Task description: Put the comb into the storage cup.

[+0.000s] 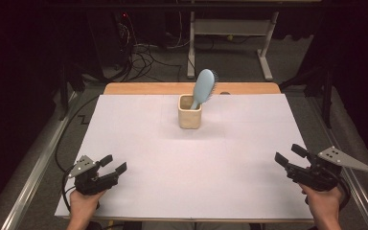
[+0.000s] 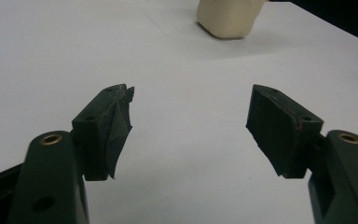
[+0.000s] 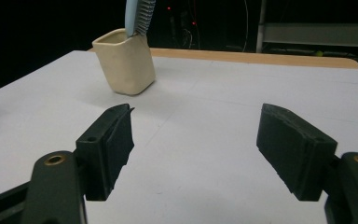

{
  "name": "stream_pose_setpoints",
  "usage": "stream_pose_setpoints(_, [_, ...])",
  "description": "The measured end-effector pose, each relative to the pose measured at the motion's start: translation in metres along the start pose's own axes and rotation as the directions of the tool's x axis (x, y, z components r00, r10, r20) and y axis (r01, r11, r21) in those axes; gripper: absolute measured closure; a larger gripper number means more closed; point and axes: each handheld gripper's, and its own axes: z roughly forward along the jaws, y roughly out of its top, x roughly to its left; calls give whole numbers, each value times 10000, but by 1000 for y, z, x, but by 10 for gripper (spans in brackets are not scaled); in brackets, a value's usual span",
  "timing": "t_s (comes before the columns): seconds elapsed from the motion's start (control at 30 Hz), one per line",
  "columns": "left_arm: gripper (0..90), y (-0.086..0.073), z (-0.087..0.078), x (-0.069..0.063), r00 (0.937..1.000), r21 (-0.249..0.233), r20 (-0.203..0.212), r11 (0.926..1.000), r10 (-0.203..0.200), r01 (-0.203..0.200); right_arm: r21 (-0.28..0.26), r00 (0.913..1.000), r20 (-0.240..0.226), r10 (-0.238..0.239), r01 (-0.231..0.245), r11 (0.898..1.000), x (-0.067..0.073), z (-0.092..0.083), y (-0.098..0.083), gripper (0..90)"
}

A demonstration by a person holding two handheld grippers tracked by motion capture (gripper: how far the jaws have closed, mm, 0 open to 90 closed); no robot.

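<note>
A cream square cup [image 1: 190,114] stands upright at the back middle of the white table top [image 1: 191,158]. A light blue hairbrush [image 1: 204,86] sits handle-down in it, its head leaning up and to the right. My left gripper [image 1: 113,164] rests at the front left, open, nothing between its jaws; its own view has the cup [image 2: 228,17] far ahead. At the front right my right gripper [image 1: 291,155] is open and empty too, with the cup [image 3: 125,61] and brush [image 3: 137,16] ahead to its left.
A wooden strip [image 1: 163,88] of the table shows past the white sheet's far edge. Beyond it are a white desk frame [image 1: 230,28] and cables [image 1: 143,55] on the floor. Metal rails [image 1: 28,187] run along both sides.
</note>
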Motion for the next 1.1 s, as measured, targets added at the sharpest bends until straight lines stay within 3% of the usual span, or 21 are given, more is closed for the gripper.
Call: stream_pose_setpoints(1.1, [310,-1,1,-2,9998,106,-124,9999,129,-128,331,9998,50,204,-205,9992,0,-1,-31,276])
